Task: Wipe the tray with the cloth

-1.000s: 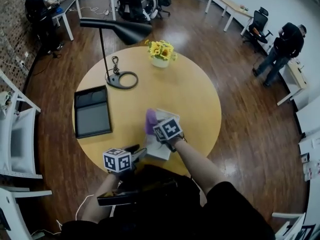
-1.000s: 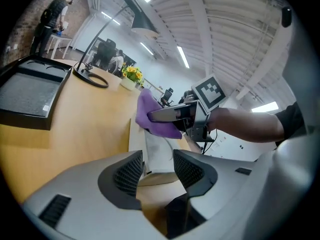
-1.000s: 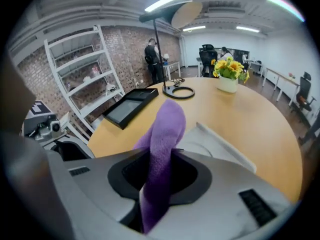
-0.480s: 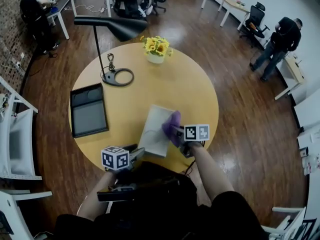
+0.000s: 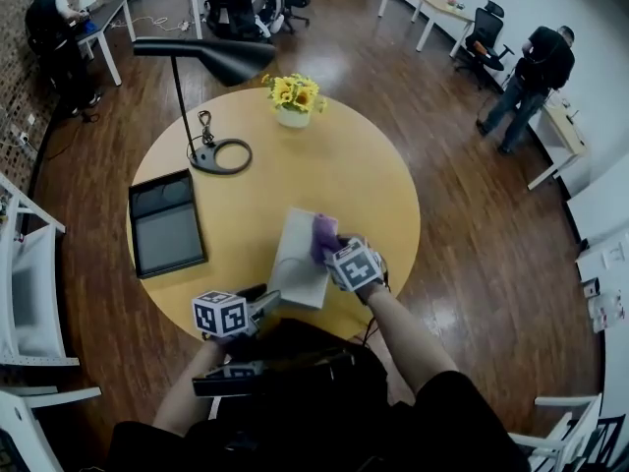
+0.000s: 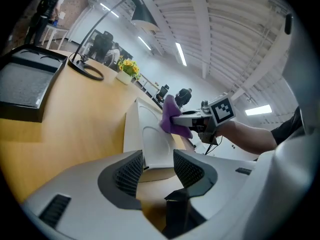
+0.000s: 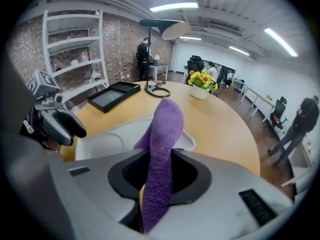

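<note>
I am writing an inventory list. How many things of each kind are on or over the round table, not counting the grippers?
Trays: 2, white tray and black tray
Desk lamp: 1
Flower pot: 1
Purple cloth: 1
Total: 5

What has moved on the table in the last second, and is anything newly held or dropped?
The right gripper, shut on the purple cloth, carried it across the white tray from the left part to the right edge. Nothing was let go or newly taken. The left gripper stayed clamped on the white tray's near edge; the lamp and flowers did not shift.
</note>
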Tool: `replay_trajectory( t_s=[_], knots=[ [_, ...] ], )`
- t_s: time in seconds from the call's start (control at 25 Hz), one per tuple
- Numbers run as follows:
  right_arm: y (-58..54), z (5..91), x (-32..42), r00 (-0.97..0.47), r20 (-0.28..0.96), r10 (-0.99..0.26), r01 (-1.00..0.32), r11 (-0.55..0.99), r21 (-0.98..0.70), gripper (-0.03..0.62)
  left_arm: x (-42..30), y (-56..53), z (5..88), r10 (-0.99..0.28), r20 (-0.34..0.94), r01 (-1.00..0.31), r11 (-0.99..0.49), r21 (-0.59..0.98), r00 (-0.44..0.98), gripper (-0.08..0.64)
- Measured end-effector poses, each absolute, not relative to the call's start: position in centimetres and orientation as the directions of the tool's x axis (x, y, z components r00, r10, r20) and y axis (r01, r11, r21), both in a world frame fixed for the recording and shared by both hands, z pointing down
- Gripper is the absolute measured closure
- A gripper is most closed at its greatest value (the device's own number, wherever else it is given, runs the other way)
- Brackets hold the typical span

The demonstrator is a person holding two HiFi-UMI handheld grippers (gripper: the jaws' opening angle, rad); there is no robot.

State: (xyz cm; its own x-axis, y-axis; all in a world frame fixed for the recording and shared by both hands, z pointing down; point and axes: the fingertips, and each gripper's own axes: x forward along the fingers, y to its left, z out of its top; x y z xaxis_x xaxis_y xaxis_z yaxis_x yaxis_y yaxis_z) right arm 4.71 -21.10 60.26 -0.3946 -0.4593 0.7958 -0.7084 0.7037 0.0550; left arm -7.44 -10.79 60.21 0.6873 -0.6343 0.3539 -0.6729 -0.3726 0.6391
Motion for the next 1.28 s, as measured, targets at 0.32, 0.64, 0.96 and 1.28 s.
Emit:
replay_trajectory(
  t_s=[0.32, 0.64, 0.96, 1.28],
  knots=[
    [-17.6, 59.8, -5.8, -0.703, 0.663, -0.258, -0.661, 0.581, -0.475, 0.500, -9.0, -11.0, 59.5, -0.683, 0.297, -0.646, -0.333, 0.686, 0.667, 0.374],
    [-16.5, 63.1, -0.2, -0.537, 0.795, -0.281, -0.707, 0.664, -0.243, 0.499, -9.5, -10.7, 60.1, -0.654, 0.322, -0.642, -0.333, 0.690, 0.685, 0.374],
    [-15.4, 62.5, 7.5, -0.691, 0.617, -0.377, -0.723, 0.336, -0.604, 0.499, -8.3, -10.4, 60.4, -0.623, 0.337, -0.631, -0.336, 0.699, 0.706, 0.374],
    [-14.3, 66.5, 12.0, -0.452, 0.823, -0.344, -0.851, 0.445, -0.281, 0.500, -8.7, -10.6, 60.1, -0.656, 0.313, -0.616, -0.296, 0.730, 0.687, 0.374]
  ],
)
